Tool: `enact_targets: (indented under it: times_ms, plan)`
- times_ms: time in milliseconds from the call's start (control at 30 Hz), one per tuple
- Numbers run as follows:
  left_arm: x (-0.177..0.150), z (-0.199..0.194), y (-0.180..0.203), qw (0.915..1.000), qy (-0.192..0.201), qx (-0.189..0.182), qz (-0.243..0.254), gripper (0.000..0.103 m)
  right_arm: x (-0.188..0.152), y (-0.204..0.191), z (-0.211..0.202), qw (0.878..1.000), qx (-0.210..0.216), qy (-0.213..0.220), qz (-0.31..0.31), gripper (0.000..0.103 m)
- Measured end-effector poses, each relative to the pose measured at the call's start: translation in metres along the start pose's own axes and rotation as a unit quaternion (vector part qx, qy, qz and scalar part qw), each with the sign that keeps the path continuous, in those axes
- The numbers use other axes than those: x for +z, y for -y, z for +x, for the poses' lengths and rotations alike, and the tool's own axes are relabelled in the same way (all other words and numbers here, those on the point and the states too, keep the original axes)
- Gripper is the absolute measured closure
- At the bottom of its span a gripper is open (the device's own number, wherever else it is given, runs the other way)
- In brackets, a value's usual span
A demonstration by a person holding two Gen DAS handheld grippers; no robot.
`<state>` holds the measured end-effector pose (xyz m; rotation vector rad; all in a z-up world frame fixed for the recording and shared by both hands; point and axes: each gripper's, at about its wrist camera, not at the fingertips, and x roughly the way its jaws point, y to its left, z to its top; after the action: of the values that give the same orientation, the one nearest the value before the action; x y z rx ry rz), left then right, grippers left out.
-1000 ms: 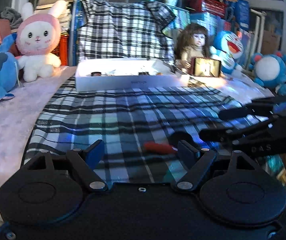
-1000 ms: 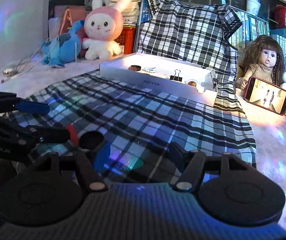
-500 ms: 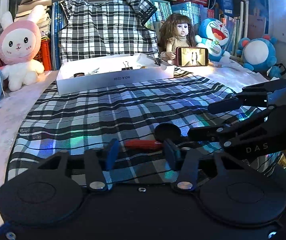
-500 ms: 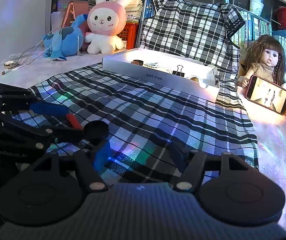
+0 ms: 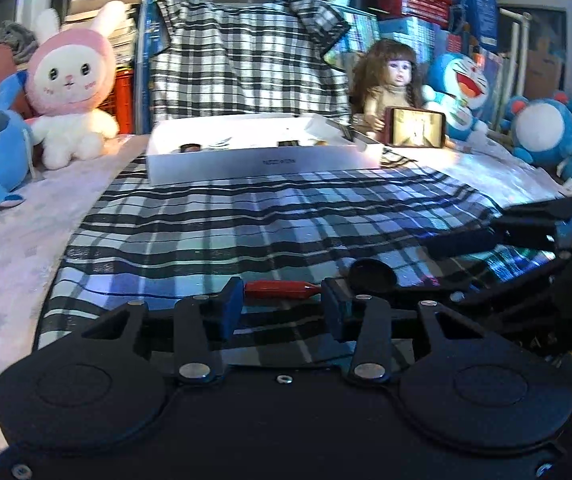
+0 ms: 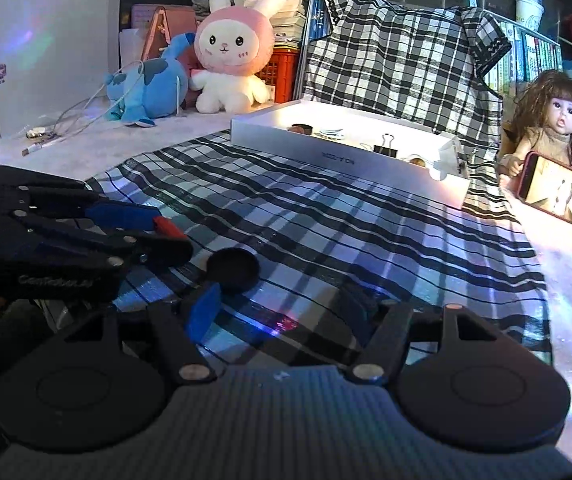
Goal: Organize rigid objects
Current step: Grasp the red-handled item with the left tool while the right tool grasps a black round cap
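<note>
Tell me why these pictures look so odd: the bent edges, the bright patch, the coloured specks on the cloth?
Left wrist view: a wide lens bows the edges; the white box is washed out by glare and the far toys look soft. Right wrist view: the same curving, a warm glow by the lit phone, and rainbow specks on the checked cloth near the bottom.

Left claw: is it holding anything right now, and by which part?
Yes. The left claw, its jaws having just closed, grips the red pen lengthwise, one pad at each end.
</note>
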<state>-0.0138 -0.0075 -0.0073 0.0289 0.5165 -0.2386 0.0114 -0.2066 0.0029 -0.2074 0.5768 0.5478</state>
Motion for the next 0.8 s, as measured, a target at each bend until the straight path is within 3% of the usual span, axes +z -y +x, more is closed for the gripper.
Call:
enact_targets:
  times_ms: [267, 367, 533, 800]
  plan:
    - [0.002, 0.003, -0.012, 0.9996, 0.001, 0.02, -0.021, 0.062, 0.003, -0.016, 0.006, 1.0, 0.012, 0.012, -0.003, 0.028]
    - [0.002, 0.004, -0.014, 0.9993, 0.001, 0.024, -0.027, 0.062, 0.005, -0.017, 0.008, 1.0, 0.018, 0.014, 0.005, 0.037]
    - [0.004, 0.005, -0.016, 0.9989, 0.002, 0.031, -0.034, 0.063, 0.006, -0.02, 0.01, 1.0, 0.017, 0.015, 0.015, 0.062]
    - [0.007, 0.009, -0.016, 0.9981, 0.0, 0.041, -0.045, 0.063, 0.008, -0.014, 0.008, 0.999, 0.002, 0.027, 0.041, 0.065]
